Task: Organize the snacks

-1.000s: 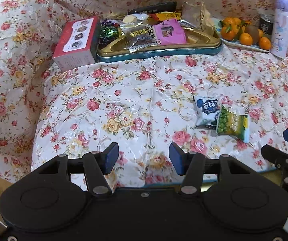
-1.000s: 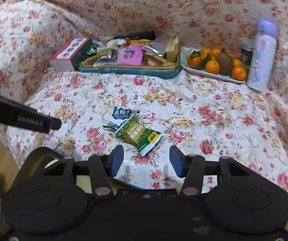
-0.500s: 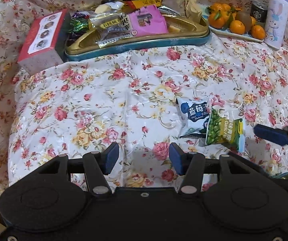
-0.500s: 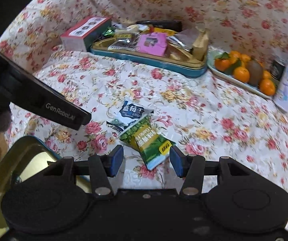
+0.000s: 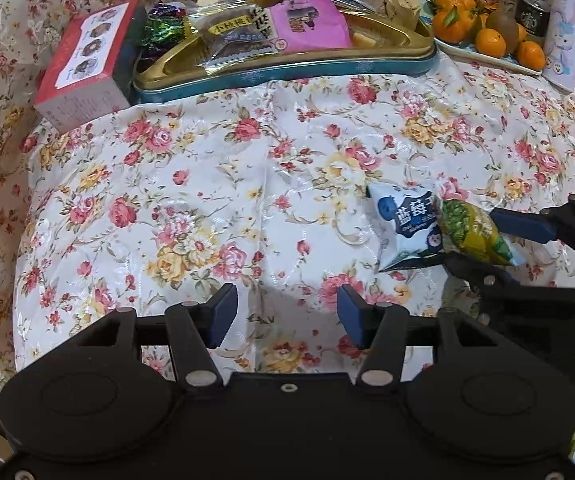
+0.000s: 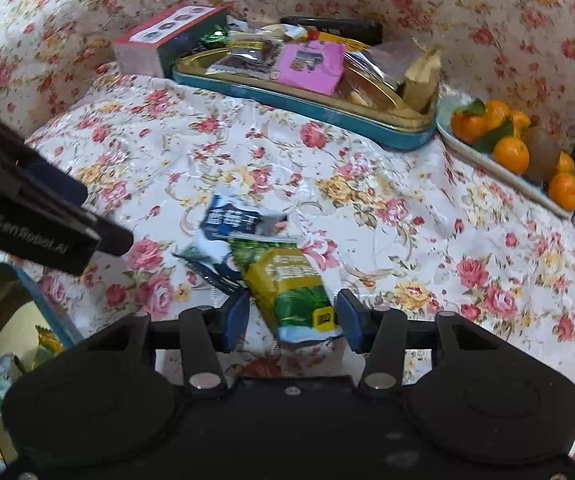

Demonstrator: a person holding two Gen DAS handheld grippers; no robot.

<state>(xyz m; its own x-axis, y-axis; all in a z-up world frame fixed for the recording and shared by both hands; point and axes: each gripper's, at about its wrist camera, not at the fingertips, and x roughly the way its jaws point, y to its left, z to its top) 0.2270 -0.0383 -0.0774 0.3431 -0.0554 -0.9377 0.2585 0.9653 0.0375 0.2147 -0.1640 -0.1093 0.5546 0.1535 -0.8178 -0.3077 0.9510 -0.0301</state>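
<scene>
On the floral cloth, right gripper (image 6: 292, 320) closing around the green snack packet (image 6: 287, 284), not yet pinching it.

Its lower end lies between the narrowing pads, overlapping the blue packet (image 6: 229, 220); a skewed pinch could drag both or let the slick film slip. Left gripper (image 5: 287, 314) hovers half-wide, empty, away from the snack tray (image 5: 287, 72).

Bare floral cloth (image 5: 215, 184) ahead; snack tin (image 5: 287, 72), red box (image 5: 87, 64) behind.

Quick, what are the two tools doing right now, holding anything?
Left tool: open, holding nothing.
Right tool: closing around the green snack packet, pads not yet pressing it.
</scene>
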